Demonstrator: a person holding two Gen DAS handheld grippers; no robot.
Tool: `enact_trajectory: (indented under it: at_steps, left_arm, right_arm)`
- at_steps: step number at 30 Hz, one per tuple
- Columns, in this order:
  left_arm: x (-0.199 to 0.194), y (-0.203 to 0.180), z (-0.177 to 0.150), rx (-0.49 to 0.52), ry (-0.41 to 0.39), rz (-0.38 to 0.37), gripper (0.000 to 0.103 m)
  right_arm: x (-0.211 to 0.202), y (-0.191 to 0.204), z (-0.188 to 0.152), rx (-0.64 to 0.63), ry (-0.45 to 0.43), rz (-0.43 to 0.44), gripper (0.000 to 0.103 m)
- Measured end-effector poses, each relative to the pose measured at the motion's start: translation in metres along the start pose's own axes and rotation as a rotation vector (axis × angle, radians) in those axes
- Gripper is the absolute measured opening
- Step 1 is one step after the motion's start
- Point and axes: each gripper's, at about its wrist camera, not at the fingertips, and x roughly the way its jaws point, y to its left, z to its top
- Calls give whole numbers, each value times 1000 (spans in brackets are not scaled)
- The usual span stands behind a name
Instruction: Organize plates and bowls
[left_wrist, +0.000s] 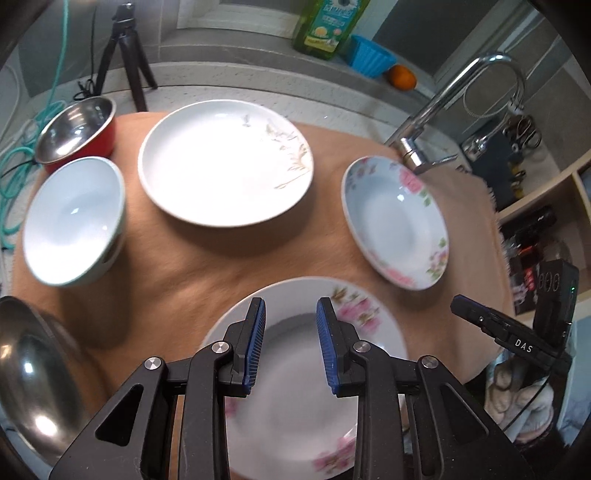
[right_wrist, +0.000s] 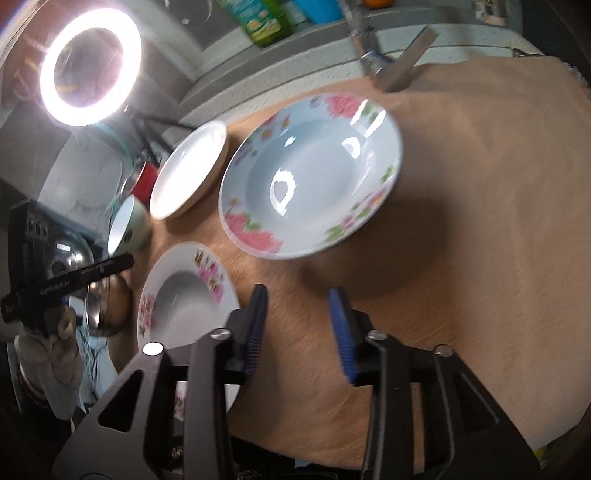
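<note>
Your left gripper is hovering with its jaws parted and empty over the near flowered plate, which is lying flat at the near edge of the table, on its tan cloth. Your right gripper, jaws also apart and holding nothing, is hanging over bare cloth just short of the far flowered plate, which is sitting toward the table's right edge beside the faucet. That plate is lying straight ahead of the right gripper, nearer to it than to the left. Being round, neither plate has a long axis; both are facing up, so the nearest rim is probably the approach. The white plate is resting at the far middle, the pale bowl and the red bowl toward the left edge, all upright and apart.
</note>
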Motion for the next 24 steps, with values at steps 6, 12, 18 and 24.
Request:
enact_trajectory:
  at_steps: [6,12,18,24]
  left_arm:
    - [21,-22,16,-15,-15,-42,27]
    - [37,-33,28,-37,-21,-66,27]
    - [52,-38,38,-45,-20,-58,27]
    - [66,-37,46,-69,-13,-48,27]
  right_arm:
    - [-18,-20,29,6,-105,-42,47]
    - [-21,-33,57,-22,-134,-48,69]
    - [-7,-43,82,-43,-86,-86,69]
    - [14,-61,97,0,-28,-29,51]
